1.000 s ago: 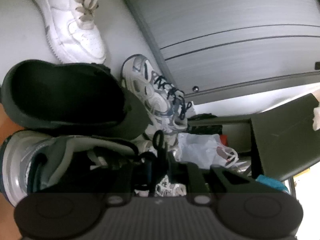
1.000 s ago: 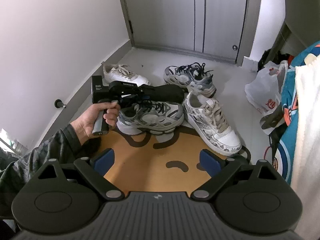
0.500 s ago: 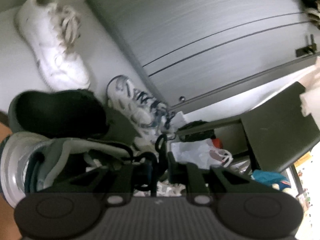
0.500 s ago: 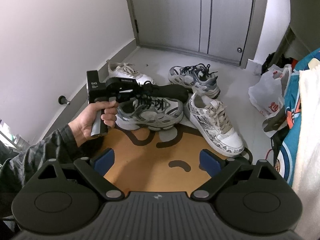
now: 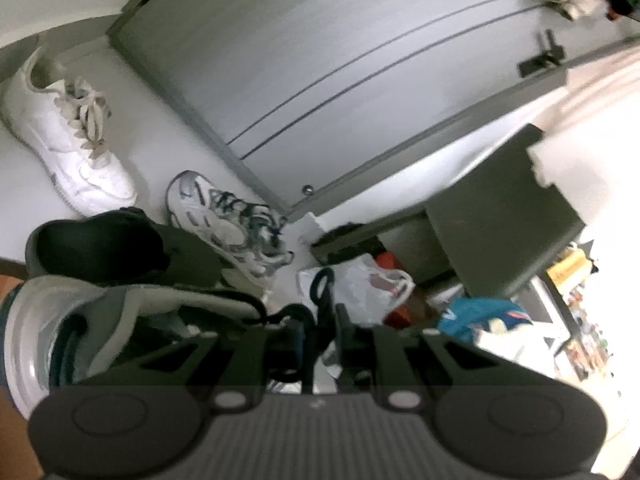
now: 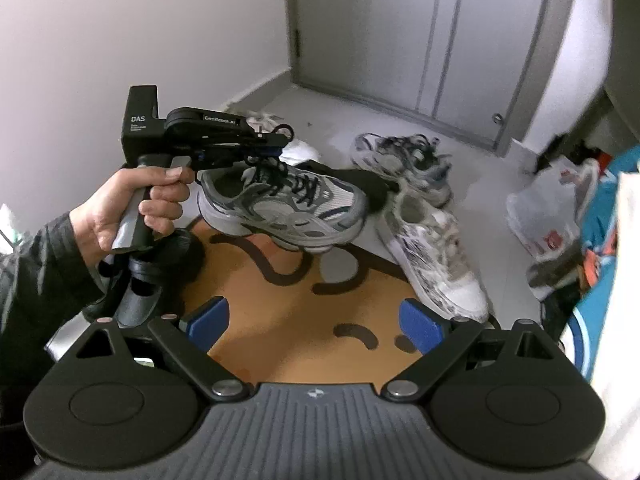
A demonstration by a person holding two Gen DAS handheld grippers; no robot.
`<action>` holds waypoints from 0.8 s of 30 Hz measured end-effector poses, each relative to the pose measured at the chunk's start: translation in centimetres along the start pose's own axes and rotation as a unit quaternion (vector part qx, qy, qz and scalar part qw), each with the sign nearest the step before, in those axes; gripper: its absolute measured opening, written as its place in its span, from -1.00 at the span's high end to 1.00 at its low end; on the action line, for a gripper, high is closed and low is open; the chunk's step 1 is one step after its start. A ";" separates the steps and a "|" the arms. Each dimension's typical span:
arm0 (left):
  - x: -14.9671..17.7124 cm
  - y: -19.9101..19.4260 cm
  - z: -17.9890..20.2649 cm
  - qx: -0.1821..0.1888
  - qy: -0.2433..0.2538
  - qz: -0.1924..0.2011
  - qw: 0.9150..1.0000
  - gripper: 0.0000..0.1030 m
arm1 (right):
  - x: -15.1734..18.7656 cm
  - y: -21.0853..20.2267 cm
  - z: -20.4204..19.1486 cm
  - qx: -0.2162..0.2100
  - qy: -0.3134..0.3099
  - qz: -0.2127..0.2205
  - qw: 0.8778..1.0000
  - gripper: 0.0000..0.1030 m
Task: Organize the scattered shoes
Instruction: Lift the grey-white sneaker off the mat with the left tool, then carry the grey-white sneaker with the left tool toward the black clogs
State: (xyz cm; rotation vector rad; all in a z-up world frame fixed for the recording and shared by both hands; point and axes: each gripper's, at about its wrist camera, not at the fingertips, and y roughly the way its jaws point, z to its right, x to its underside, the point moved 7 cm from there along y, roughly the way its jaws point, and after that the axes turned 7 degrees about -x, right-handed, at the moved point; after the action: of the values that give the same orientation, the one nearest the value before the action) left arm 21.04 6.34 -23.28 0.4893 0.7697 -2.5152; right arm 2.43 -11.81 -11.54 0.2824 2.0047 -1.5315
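Carrying step: left gripper [image 6: 276,142] is clamped on the laces of the grey sneaker [image 6: 288,208], which hangs in the air over the orange mat [image 6: 288,320], toe pointing right, sole clear of the floor. Right gripper [image 6: 310,320] is spread wide, holding nothing, low over the mat. On the floor: matching grey sneaker [image 6: 404,160] near the door [image 6: 440,32], patterned sneaker [image 6: 432,248] on the mat's right edge, white sneaker [image 5: 64,132] by the wall, well apart. A black shoe [image 5: 100,244] sits just behind the held one. Shoes not paired up, so sorting looks midway. Next move likely calls for setting the held sneaker down beside its mate, toes aligned, keeping the lace grip tight until the sole rests. Laces could slip or swing.
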 end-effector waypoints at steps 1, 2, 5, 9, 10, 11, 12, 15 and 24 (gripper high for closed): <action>0.2 -0.6 0.4 0.002 0.006 -0.001 1.000 0.73 | 0.0 0.1 -0.3 -0.006 -0.008 0.002 1.000 -0.84; 0.3 -0.9 0.6 0.004 0.009 -0.002 1.000 0.73 | 0.0 0.2 -0.7 -0.010 -0.016 0.002 1.000 -0.84; 0.8 -2.5 1.6 0.010 0.017 -0.006 1.000 0.73 | 0.1 0.6 -1.6 -0.019 -0.036 0.002 0.999 -0.84; 1.7 -4.1 2.5 0.018 0.029 -0.013 0.999 0.73 | 0.3 1.0 -2.4 -0.023 -0.053 -0.001 0.998 -0.85; 2.0 -4.6 2.8 0.018 0.034 -0.016 0.999 0.73 | 0.3 1.1 -2.4 -0.024 -0.054 0.002 0.998 -0.84; 2.4 -5.1 3.0 0.018 0.039 -0.020 0.999 0.73 | 0.3 1.2 -2.4 -0.025 -0.053 0.005 0.998 -0.84; 2.7 -5.5 3.2 0.018 0.044 -0.024 0.999 0.73 | 0.2 1.2 -2.5 -0.025 -0.052 0.009 0.998 -0.85; 3.5 -7.3 3.6 0.024 0.048 -0.029 0.998 0.73 | 0.1 1.2 -2.5 -0.035 -0.046 0.017 0.998 -0.85; 5.6 -10.4 4.6 0.039 0.052 -0.054 0.996 0.73 | 0.7 2.4 -4.1 -0.070 -0.066 -0.002 0.995 -0.85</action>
State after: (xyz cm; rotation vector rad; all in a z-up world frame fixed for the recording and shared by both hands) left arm 10.04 9.45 -17.79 0.6254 0.7554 -2.6454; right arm 1.77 -7.31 -13.21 0.1164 1.9972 -1.3666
